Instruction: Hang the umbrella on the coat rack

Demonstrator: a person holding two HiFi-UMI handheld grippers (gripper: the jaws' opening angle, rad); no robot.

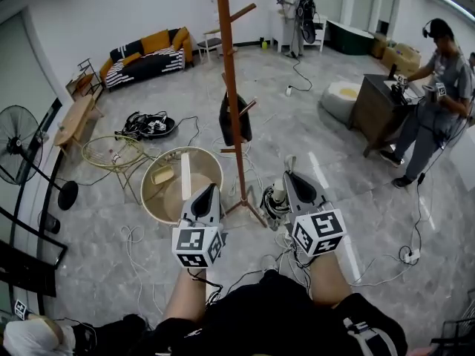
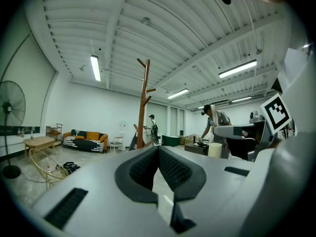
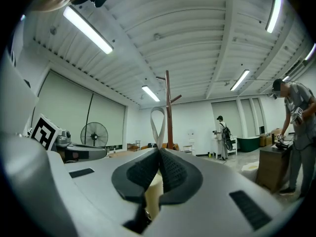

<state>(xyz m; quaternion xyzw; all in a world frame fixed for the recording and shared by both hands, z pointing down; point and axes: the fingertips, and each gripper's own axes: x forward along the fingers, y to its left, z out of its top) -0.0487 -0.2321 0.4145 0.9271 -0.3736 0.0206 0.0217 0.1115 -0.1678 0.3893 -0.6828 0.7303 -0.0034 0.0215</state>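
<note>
The brown wooden coat rack [image 1: 230, 87] stands straight ahead of me, its pole and pegs also visible in the left gripper view [image 2: 142, 107] and the right gripper view [image 3: 168, 107]. My right gripper [image 1: 290, 175] is shut on a pale strap loop [image 3: 158, 125] that sticks up from its jaws. A cream and dark bundle, the umbrella [image 1: 276, 202], hangs under it. My left gripper [image 1: 209, 190] is level beside it, shut, with nothing between its pads. A dark item [image 1: 234, 117] hangs on a lower peg of the rack.
A round tan tub [image 1: 182, 184] sits on the floor left of the rack's foot, with a wire basket table [image 1: 113, 153] and a standing fan [image 1: 18, 154] further left. Cables [image 1: 386, 269] trail over the floor. A person [image 1: 438, 102] works at a wooden desk [image 1: 378, 110] on the right.
</note>
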